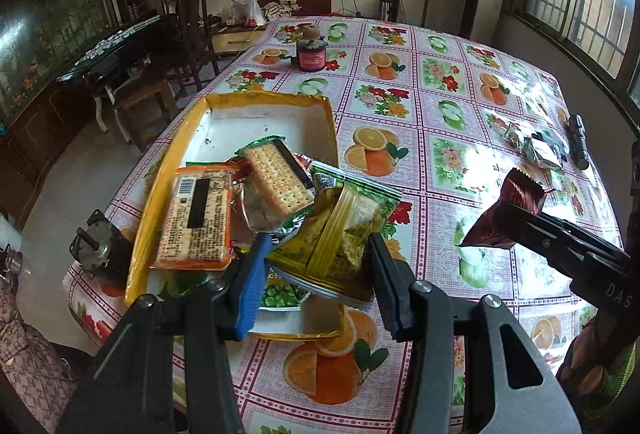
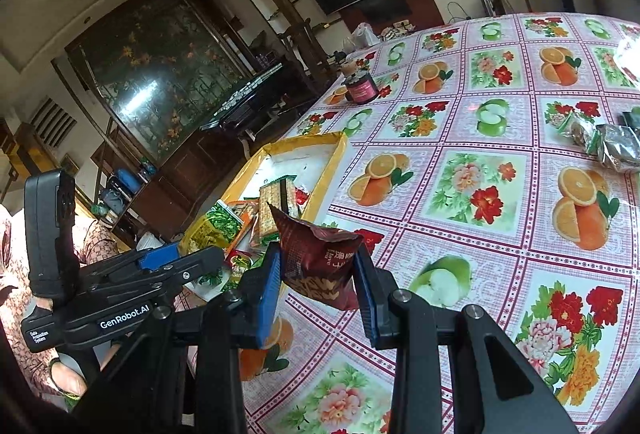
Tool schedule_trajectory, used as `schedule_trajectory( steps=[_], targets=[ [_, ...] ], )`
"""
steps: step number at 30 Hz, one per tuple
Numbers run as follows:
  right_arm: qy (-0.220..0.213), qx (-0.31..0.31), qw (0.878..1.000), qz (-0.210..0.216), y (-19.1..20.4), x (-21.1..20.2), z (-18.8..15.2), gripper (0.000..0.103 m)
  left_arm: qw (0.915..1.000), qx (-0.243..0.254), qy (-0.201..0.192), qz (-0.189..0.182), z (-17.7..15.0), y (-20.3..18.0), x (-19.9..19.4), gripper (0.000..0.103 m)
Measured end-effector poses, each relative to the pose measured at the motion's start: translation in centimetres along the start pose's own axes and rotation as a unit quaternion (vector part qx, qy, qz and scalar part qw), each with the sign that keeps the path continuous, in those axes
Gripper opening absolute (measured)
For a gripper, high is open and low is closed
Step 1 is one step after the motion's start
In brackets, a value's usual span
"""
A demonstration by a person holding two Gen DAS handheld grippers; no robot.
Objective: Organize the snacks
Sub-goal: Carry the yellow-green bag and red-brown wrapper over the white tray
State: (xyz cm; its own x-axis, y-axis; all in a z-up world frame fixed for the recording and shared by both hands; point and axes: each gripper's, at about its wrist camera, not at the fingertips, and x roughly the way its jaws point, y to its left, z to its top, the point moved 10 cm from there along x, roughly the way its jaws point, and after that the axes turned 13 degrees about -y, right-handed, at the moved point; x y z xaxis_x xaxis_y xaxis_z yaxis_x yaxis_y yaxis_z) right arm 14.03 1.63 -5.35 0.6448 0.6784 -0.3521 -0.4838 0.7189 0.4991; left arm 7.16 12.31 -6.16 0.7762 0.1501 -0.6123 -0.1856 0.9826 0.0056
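Left gripper [image 1: 318,266] pinched a crinkly yellow-green packet [image 1: 340,230] over the yellow tray [image 1: 160,202]; right gripper [image 2: 316,274] clamped a maroon packet [image 2: 320,258]. Both seemed light, soft, slippery; gripping mid-body likely suited them.

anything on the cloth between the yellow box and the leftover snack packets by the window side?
Nothing. In the right wrist view the tablecloth lies bare between the yellow box and the loose packets. Left wrist view agrees.

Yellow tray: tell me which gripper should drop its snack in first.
Left. The left gripper already holds its green-yellow packet over the yellow tray; the right gripper holds its maroon packet over the tablecloth, beside the tray.
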Motion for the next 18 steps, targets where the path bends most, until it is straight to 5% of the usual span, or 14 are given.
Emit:
schedule_trajectory(
  steps=[18],
  targets=[
    [0.019, -0.011, 1.0, 0.014, 1.7, 2.3, -0.6, 0.034, 0.9997, -0.019, 0.003, 0.016, -0.2, 2.9, 0.3, 0.05]
  ],
)
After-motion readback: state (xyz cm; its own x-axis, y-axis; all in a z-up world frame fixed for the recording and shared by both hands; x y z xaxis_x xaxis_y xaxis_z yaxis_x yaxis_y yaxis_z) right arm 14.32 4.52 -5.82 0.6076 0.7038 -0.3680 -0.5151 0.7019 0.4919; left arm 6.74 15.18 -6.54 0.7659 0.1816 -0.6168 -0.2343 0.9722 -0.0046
